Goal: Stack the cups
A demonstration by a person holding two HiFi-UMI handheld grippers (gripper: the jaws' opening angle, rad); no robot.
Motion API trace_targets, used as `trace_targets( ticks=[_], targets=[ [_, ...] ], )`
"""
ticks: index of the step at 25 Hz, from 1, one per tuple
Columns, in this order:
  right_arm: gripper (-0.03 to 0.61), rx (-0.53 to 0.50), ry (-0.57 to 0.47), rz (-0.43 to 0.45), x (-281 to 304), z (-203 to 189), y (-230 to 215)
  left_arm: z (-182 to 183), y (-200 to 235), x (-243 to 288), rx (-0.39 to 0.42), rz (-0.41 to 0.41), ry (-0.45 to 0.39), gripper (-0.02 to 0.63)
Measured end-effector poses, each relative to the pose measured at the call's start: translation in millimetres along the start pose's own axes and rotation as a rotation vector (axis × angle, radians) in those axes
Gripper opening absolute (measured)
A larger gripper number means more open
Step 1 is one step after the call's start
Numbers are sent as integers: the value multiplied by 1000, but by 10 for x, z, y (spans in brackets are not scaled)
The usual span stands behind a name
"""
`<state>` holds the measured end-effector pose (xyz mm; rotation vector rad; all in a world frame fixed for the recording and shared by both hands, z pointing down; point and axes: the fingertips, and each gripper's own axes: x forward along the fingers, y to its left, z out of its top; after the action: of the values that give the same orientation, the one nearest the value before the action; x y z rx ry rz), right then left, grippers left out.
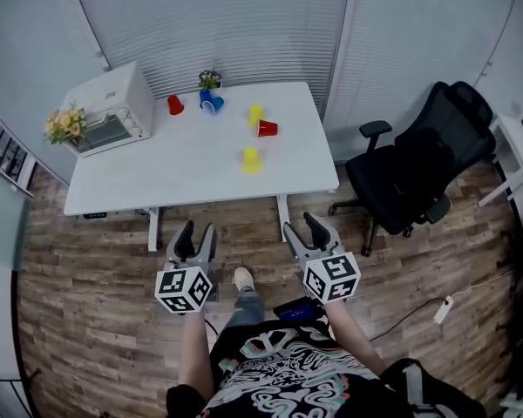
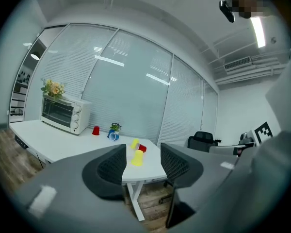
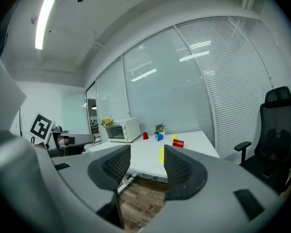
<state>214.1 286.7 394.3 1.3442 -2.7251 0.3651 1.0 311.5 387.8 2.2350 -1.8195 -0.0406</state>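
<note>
Low in frame my left claw (image 1: 198, 230) and right claw (image 1: 301, 225) gape empty, stacking not yet begun; next I'd approach the white rectangular desk (image 1: 183, 165) for its nearest yellow plastic cup (image 1: 251, 159).

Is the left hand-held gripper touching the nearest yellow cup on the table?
Apart. The head view shows the left hand-held gripper over the wooden floor, short of the table, while the yellow cup stands on it.

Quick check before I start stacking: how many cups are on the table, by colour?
Red: 2, the left red cup and the right red cup
Yellow: 2, the far yellow cup and the near yellow cup
Blue: 2 as far as I can tell; the blue cups sit bunched together
Total: 6
</note>
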Motion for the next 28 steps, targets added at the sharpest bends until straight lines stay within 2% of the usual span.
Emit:
trace_targets(
  ticks=[5, 12, 20, 28],
  targets=[
    [201, 4, 51, -28, 487, -101, -218, -56, 305, 490, -23, -16, 31, 208],
    [204, -21, 153, -57, 1530, -238, -488, -73, 906, 1402, -46, -56, 77, 206],
    [213, -57, 243, -104, 2480, -349, -718, -170, 1385, 2296, -61, -155, 153, 202],
    [235, -136, 343, -43, 2996, -413, -808, -302, 1484, 2745, -68, -228, 203, 198]
  ],
)
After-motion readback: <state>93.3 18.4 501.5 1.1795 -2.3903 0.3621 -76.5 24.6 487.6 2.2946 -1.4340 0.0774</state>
